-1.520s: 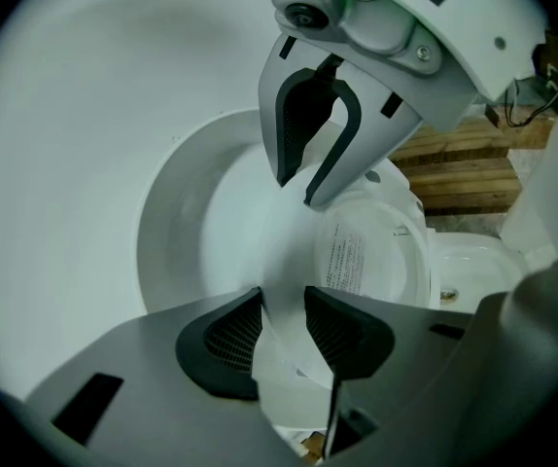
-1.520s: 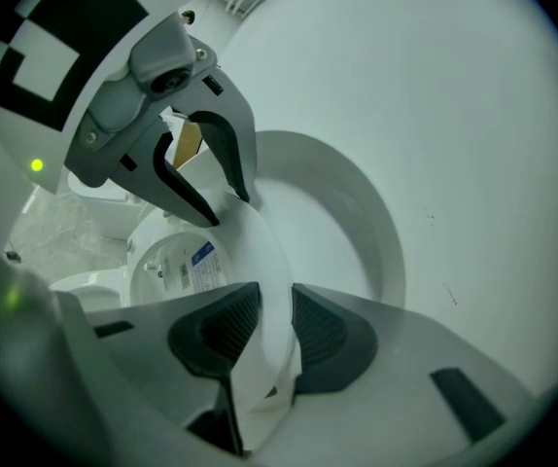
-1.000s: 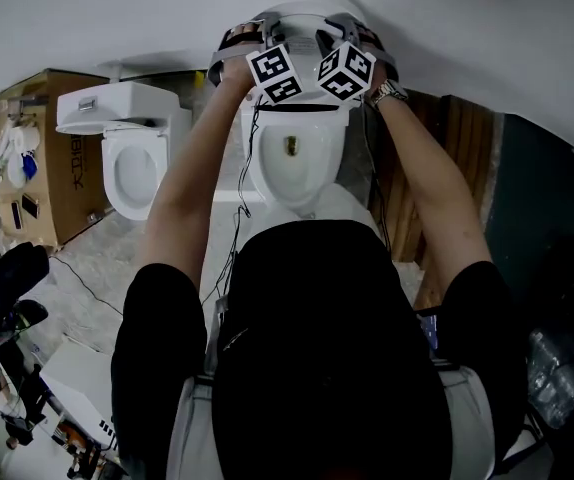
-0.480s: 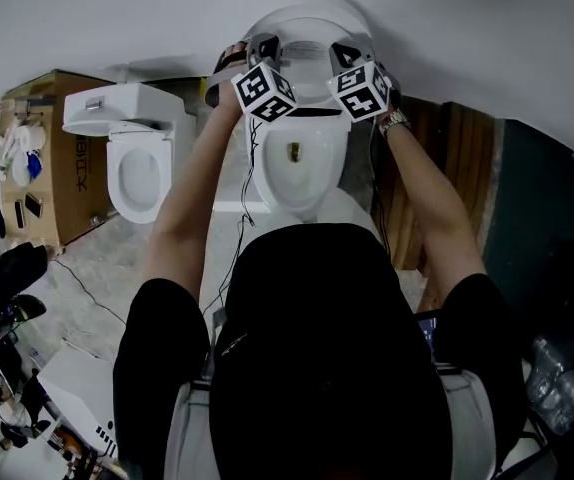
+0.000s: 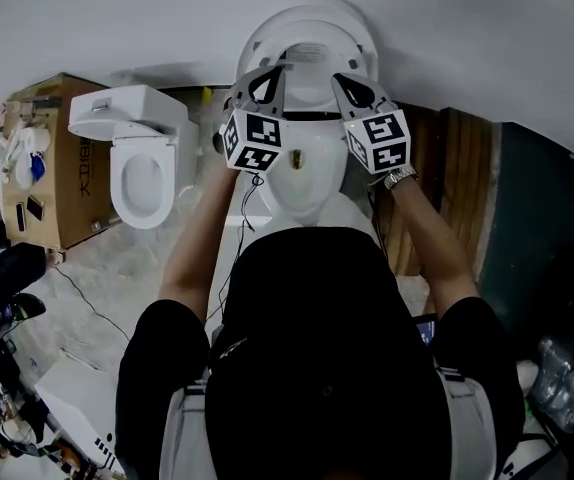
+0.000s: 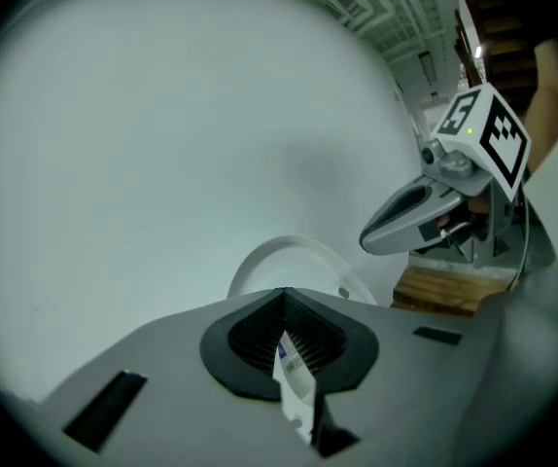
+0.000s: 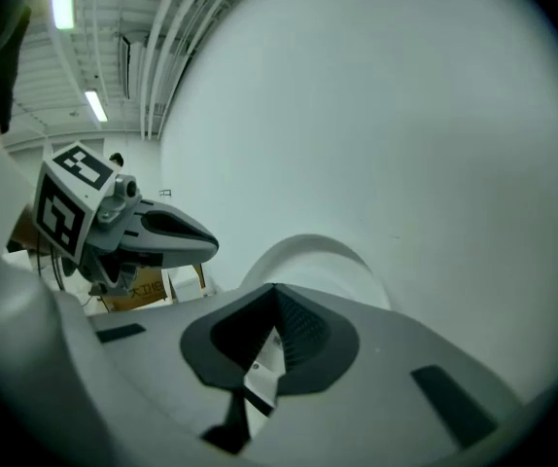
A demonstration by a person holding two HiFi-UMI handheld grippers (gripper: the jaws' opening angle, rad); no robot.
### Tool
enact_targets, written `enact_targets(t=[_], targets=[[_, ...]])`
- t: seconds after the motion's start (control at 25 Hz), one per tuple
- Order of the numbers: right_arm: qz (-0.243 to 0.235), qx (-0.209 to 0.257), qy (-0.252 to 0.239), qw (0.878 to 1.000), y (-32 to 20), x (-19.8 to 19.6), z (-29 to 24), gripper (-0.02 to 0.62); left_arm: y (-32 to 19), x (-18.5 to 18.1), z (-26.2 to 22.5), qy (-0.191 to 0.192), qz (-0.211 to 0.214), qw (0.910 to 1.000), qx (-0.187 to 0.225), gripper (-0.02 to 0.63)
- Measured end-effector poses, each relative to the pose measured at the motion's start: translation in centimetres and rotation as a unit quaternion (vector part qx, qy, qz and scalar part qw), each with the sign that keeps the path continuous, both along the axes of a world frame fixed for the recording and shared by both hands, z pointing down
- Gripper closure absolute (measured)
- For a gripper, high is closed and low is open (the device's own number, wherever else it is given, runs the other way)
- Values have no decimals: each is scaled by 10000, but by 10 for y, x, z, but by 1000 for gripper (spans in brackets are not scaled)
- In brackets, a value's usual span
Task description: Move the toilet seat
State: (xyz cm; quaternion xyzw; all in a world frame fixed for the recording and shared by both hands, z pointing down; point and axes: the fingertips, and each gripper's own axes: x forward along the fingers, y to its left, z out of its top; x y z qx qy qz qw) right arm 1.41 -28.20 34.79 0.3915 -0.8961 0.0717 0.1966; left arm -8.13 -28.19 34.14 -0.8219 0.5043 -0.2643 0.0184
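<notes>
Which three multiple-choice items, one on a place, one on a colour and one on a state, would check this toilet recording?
1. Where does the cardboard box stand in the head view?
A. at the left, beside the second toilet
B. at the far right
C. on top of the near toilet

2. What colour is the toilet in front of the person?
A. black
B. white
C. blue

3. How is that toilet's seat placed?
A. down flat, covering the opening
B. lying on the floor
C. raised upright towards the wall

Answers:
1 A: the brown box sits just left of the second toilet, near the picture's left edge.
2 B: its body and seat are both plain white.
3 C: the seat stands up behind the open toilet, against the pale wall.
</notes>
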Motion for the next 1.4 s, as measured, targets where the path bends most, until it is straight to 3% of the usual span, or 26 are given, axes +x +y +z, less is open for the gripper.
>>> enact_targets(t=[0.24, 0.48, 0.68, 0.88, 1.16, 1.4], targets=[[217, 209, -635, 9975, 55, 11, -54, 583, 66, -16, -49, 1126, -270, 9931, 164, 597], [392, 495, -973, 9932, 116, 21, -101, 583, 122, -9, -93, 1615, -233, 9856, 448, 597], [407, 806, -1049, 9904, 160, 23, -133, 583, 172, -2, -112, 1602, 107, 9853, 579, 597], [503, 947, -1090, 9882, 195, 22, -148, 583, 205, -3, -122, 1692, 151, 9834, 642, 597], [882, 762, -1344, 9840, 217, 17, -146, 583, 224, 4, -125, 2071, 236, 9765, 542, 597], [860, 745, -1323, 9847, 220, 8, -143, 583, 227, 8, -120, 2126, 352, 9753, 492, 597]])
